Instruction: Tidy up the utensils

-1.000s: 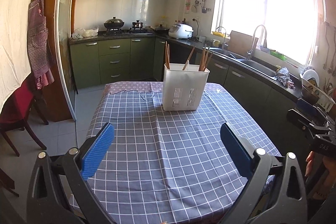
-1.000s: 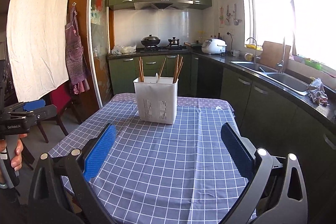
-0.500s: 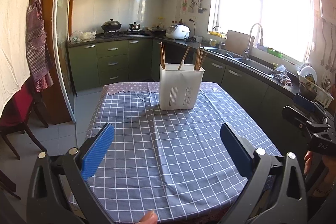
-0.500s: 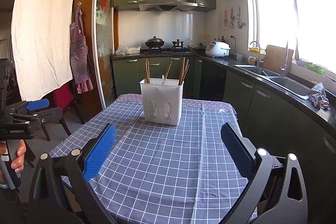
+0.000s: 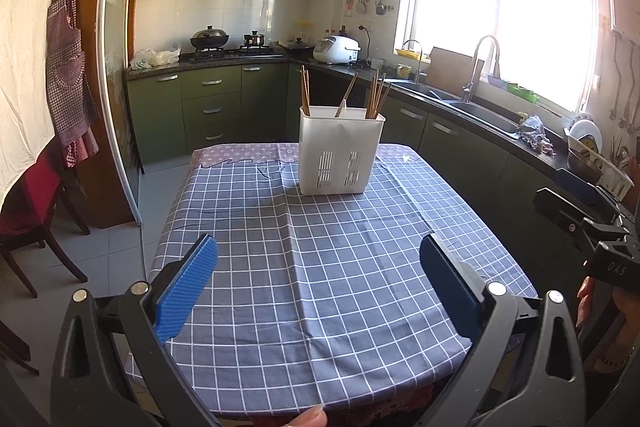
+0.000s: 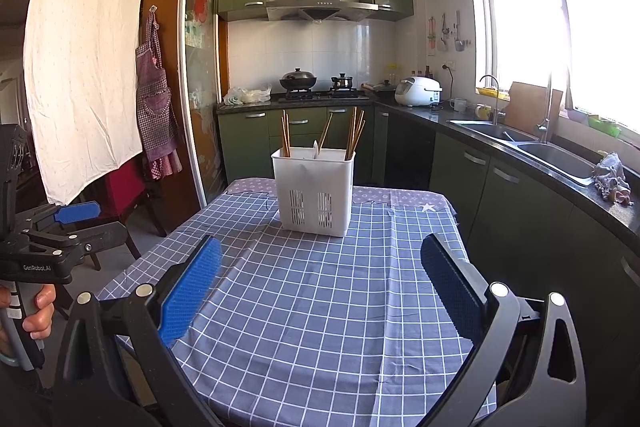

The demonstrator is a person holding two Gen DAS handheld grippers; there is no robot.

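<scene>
Hovering over near edge of desk (image 5: 360,307): left tongs (image 5: 318,291) spread wide, nothing between the blue pads; right tongs (image 6: 320,291) same, apart and empty. White utensil holder (image 5: 340,155) stands upright at the far end of the checked cloth (image 6: 320,307), well apart from both tongs. Chopsticks (image 6: 285,135) stick up from its compartments, some upright at left, some leaning at right. White spoon handle (image 6: 315,149) in middle section
</scene>
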